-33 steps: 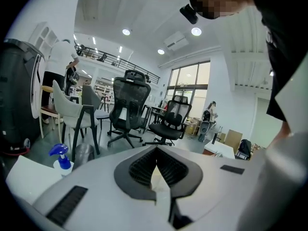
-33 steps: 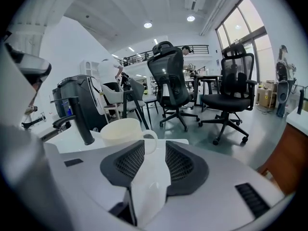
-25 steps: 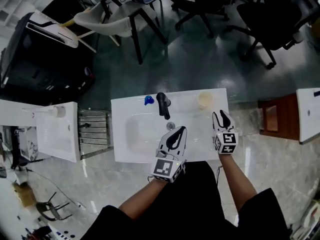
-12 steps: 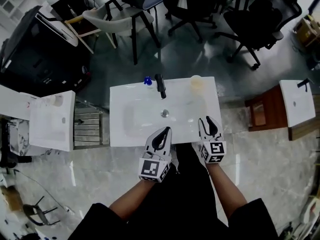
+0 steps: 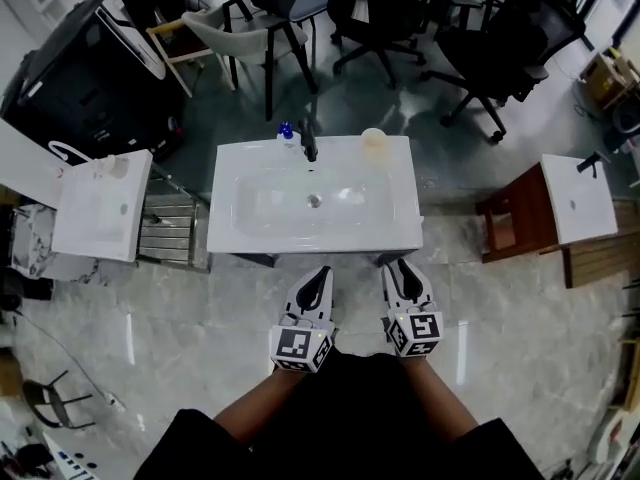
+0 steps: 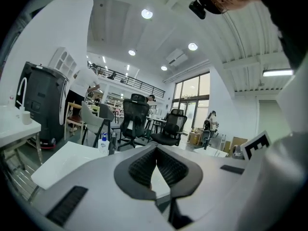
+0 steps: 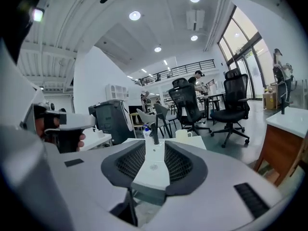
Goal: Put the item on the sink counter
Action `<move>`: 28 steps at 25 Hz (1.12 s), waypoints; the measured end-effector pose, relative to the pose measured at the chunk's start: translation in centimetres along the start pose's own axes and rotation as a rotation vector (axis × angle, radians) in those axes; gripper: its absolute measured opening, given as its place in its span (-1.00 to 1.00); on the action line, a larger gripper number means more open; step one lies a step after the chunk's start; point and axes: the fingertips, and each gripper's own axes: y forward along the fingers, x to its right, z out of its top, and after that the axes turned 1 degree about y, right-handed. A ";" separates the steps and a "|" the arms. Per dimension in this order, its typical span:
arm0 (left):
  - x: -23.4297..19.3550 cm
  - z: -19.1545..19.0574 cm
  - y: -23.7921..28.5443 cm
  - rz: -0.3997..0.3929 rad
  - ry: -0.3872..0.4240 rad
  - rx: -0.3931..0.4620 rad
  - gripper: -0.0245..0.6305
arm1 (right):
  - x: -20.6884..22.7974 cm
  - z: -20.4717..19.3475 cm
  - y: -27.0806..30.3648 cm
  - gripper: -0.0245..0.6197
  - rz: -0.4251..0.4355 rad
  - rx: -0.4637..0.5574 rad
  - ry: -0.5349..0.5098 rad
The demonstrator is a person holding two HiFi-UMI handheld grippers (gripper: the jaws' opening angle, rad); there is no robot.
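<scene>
Right claw [image 5: 402, 266] well apart from the cup [image 5: 373, 142]

Three sink counters [image 5: 400, 236], one cup [image 5: 373, 143], one bottle [image 5: 286, 131], two grippers: left gripper [image 5: 322, 274], right gripper [image 5: 401, 267].

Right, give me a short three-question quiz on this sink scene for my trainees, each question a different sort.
1. True or false: the cup stands on the sink counter.
2. Between the right gripper's jaws is: A the cup, B a bottle, C nothing.
3. Fill in: the blue-topped bottle stands beside the ____.
Key: 1 true. 2 C; the jaws, just closing slightly, stand apart. 3 faucet.
</scene>
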 end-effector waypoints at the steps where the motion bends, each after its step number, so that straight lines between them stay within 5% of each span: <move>1: 1.6 -0.7 -0.8 0.009 0.003 -0.003 -0.88 | -0.1 -0.6 -1.7 -0.50 0.017 -0.014 0.020; 9: 15.1 -4.8 -6.9 0.100 0.009 0.036 -0.89 | 0.0 -3.3 -15.7 -0.77 0.136 -0.090 -0.019; 13: 20.8 -4.8 -9.4 0.063 0.037 0.034 -0.88 | 0.3 -2.7 -22.0 -0.79 0.110 -0.049 -0.058; 21: 23.7 -6.4 -11.7 0.059 0.105 -0.057 -0.88 | 1.8 0.4 -27.5 -0.79 0.048 0.089 -0.053; 28: 25.5 -6.3 -12.0 -0.055 0.117 -0.065 -0.89 | 0.6 -0.5 -28.0 -0.82 0.036 0.063 -0.066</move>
